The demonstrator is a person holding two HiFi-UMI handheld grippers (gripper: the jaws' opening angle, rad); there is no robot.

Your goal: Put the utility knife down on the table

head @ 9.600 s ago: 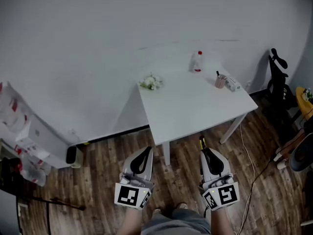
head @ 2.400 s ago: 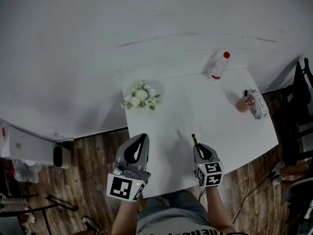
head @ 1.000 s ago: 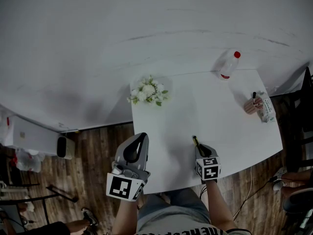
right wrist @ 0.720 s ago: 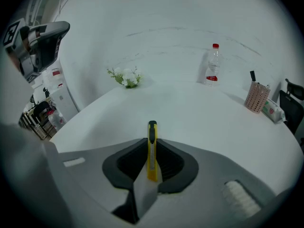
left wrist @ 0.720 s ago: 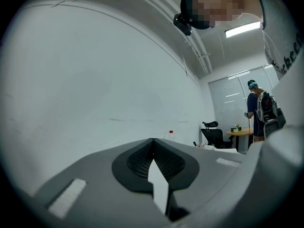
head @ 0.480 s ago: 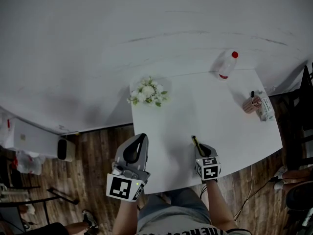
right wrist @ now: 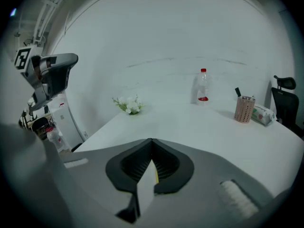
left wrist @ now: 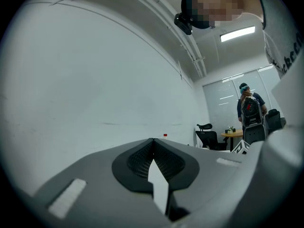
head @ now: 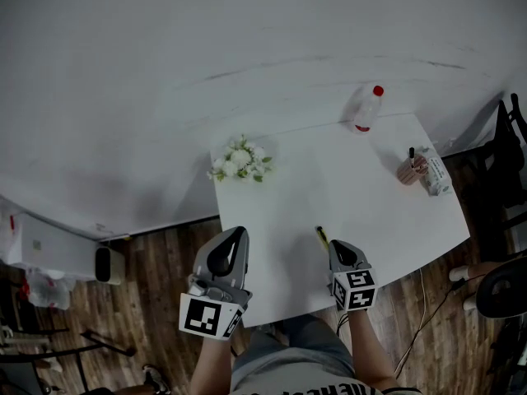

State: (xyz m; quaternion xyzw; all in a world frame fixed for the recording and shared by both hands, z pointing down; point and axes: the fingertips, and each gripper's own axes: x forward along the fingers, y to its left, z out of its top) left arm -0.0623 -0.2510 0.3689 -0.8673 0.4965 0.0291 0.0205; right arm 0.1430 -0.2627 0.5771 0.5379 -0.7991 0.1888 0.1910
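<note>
The utility knife (head: 321,236), yellow and black, sticks out forward from my right gripper (head: 333,248), which is shut on it over the near part of the white table (head: 362,204). In the right gripper view only a thin yellow sliver of the knife (right wrist: 156,175) shows between the shut jaws of the right gripper (right wrist: 152,144). Whether the knife touches the tabletop is not visible. My left gripper (head: 236,234) hovers at the table's near left edge, shut and holding nothing. The left gripper (left wrist: 153,144) is tilted up, pointing at the wall and ceiling.
A bunch of white flowers (head: 239,161) sits at the table's far left corner. At the far right stand a red-capped bottle (head: 366,109), a pen cup (head: 408,171) and a small carton (head: 435,177). A black office chair (head: 506,151) stands right of the table. Wooden floor (head: 156,270) surrounds it.
Over the earlier frames the person walked up to the table and brought the right gripper with the knife over its near part. In the last half second the knife edged slightly farther in.
</note>
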